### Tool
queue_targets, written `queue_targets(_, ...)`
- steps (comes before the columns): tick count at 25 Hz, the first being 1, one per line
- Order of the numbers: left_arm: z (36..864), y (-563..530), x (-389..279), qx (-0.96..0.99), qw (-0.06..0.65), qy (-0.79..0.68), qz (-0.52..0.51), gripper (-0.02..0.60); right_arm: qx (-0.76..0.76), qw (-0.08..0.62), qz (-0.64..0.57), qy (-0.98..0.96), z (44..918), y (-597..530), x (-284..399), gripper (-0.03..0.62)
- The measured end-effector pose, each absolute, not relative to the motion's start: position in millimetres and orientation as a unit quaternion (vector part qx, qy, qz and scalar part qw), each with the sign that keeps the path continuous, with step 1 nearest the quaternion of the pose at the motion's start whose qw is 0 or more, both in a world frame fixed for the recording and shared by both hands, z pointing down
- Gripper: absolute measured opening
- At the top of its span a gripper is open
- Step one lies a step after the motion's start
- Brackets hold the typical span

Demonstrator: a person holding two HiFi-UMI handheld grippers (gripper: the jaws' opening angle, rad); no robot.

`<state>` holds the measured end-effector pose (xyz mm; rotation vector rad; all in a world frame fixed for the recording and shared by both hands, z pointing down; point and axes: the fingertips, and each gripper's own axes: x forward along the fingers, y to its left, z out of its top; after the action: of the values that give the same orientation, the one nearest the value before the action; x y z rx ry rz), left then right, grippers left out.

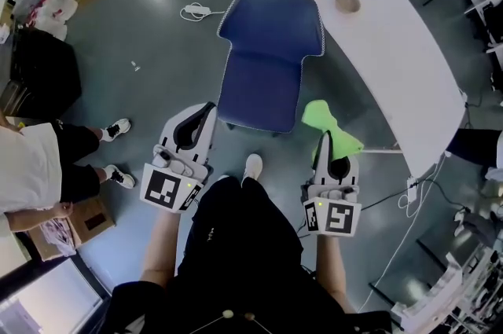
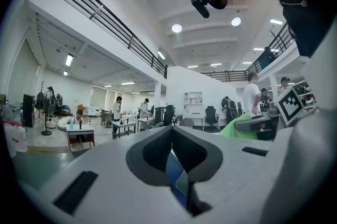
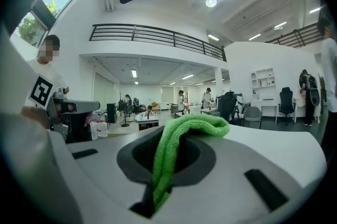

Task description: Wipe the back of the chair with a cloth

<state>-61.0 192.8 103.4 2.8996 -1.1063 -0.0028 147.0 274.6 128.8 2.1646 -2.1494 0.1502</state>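
I see the right gripper (image 1: 324, 139) clamped tight on the cloth (image 1: 328, 122), a bright green, fluffy rag. In the right gripper view the cloth (image 3: 169, 157) runs up as a narrow folded band from between the closed jaws and flops over their far end in a soft roll. From my head view it hangs just beside the near right corner of the chair (image 1: 263, 57), apart from it. The chair is deep blue and upholstered, with pale edging round its broader far part. The left gripper (image 1: 207, 109) has its jaws pressed together, gripping nothing, near the chair's left edge. A white table (image 1: 393, 42) stands to the right.
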Motion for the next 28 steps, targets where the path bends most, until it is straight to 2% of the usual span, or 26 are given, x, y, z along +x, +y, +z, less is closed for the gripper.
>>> queue_targets(9, 108.4, 150.4, -47.5, 0.934, 0.032, -0.355, -0.003, 0.005, 0.73, 0.035, 0.058, -0.68, 144.5, 224.3, 167.1, 0.02)
queue_targets(18, 114.0, 95.9, -59.9, 0.939, 0.048, -0.34, -0.011, 0.005, 0.758, 0.074, 0.042, -0.647, 164.1, 151.4, 179.6, 0.021)
queue_targets(28, 145.9, 63.6, -69.8, 0.941, 0.06, -0.333, 0.014, 0.005, 0.786, 0.152, 0.015, -0.599, 199.5, 84.8, 231.7, 0.021)
